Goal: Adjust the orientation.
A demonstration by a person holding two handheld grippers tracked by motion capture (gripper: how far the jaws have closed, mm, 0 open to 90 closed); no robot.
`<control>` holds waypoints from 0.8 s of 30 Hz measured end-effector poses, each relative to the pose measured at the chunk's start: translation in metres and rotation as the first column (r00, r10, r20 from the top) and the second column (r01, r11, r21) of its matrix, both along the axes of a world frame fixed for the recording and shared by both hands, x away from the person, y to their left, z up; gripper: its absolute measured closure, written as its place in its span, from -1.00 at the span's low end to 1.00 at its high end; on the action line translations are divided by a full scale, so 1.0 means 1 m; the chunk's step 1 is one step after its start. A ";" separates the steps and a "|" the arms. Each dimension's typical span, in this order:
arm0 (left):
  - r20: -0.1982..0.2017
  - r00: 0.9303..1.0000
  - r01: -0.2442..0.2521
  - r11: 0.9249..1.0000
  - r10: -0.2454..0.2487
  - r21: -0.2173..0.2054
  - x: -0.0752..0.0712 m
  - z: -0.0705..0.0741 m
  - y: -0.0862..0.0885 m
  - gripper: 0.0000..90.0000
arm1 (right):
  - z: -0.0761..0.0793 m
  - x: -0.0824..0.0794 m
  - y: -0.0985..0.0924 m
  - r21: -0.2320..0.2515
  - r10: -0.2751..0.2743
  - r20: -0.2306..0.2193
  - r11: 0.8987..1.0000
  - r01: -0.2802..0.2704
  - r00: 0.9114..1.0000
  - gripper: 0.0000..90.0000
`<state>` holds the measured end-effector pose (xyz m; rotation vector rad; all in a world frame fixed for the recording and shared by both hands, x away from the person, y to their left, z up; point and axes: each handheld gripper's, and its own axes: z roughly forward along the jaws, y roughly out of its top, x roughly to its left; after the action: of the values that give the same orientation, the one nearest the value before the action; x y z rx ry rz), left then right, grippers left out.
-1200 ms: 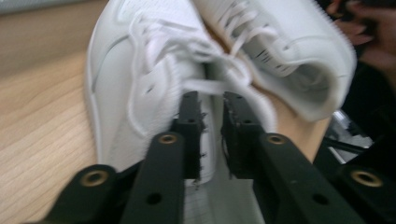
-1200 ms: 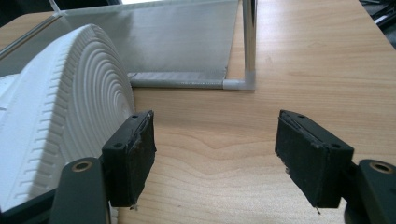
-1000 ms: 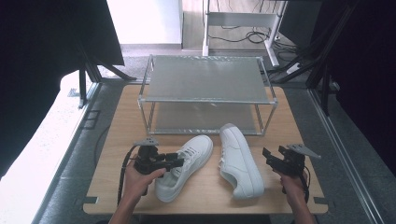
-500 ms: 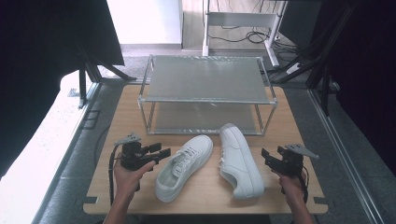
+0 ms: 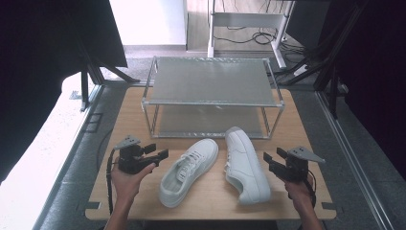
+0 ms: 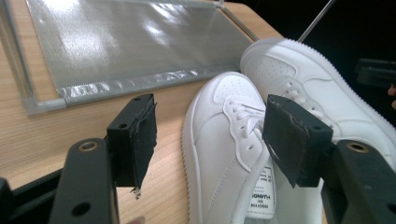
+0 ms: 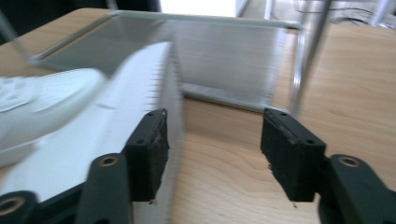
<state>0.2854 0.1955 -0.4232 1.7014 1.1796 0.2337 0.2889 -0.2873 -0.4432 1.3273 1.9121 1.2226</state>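
Two white sneakers lie on the wooden table in front of the rack. The left shoe (image 5: 189, 170) (image 6: 224, 140) points toe-up toward the rack, and the right shoe (image 5: 246, 165) (image 7: 84, 121) rests on its side beside it. My left gripper (image 5: 157, 151) (image 6: 210, 140) is held just left of the left shoe; its jaws have just been opening and are open with nothing gripped. My right gripper (image 5: 273, 155) (image 7: 212, 149) hovers right of the right shoe's sole; its jaws have just been closing and are open on bare table.
A two-tier metal rack (image 5: 210, 81) with mesh shelves stands at the back of the wooden table (image 5: 210, 196). Its front right leg (image 7: 308, 56) rises close ahead of the right gripper. Dark stands and cables lie on the floor around the table.
My left gripper has drawn back to the left, away from the left shoe, with its jaws spread wider. The right hand has stayed in place. Neither shoe has moved.
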 end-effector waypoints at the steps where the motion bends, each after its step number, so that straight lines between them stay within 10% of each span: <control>1: 0.000 1.000 -0.003 1.000 0.003 0.000 0.000 0.000 0.001 -0.23 | 0.003 -0.002 0.003 -0.006 0.027 0.005 1.000 -0.027 1.000 0.00; 8: -0.016 1.000 0.007 1.000 -0.006 0.010 0.001 -0.001 -0.001 -0.21 | 0.016 -0.017 0.034 -0.056 0.182 0.012 0.982 -0.181 0.983 0.50; 13: -0.022 1.000 0.013 1.000 -0.013 0.026 0.001 -0.003 -0.006 -0.22 | 0.015 -0.025 0.061 -0.104 0.292 -0.035 0.950 -0.294 0.956 0.78; 16: -0.025 1.000 0.015 1.000 -0.014 0.026 0.001 -0.003 -0.006 -0.22 | 0.005 -0.031 0.080 -0.191 0.359 -0.082 0.910 -0.368 0.930 0.89; 24: -0.054 0.998 0.034 0.999 -0.033 0.012 0.002 -0.008 -0.008 -0.15 | 0.000 -0.030 0.079 -0.183 0.352 -0.086 0.914 -0.362 0.932 0.98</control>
<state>0.2878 0.1879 -0.4308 1.7470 1.1905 0.1763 0.2593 -0.2086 -0.4436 0.9410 2.3191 1.1336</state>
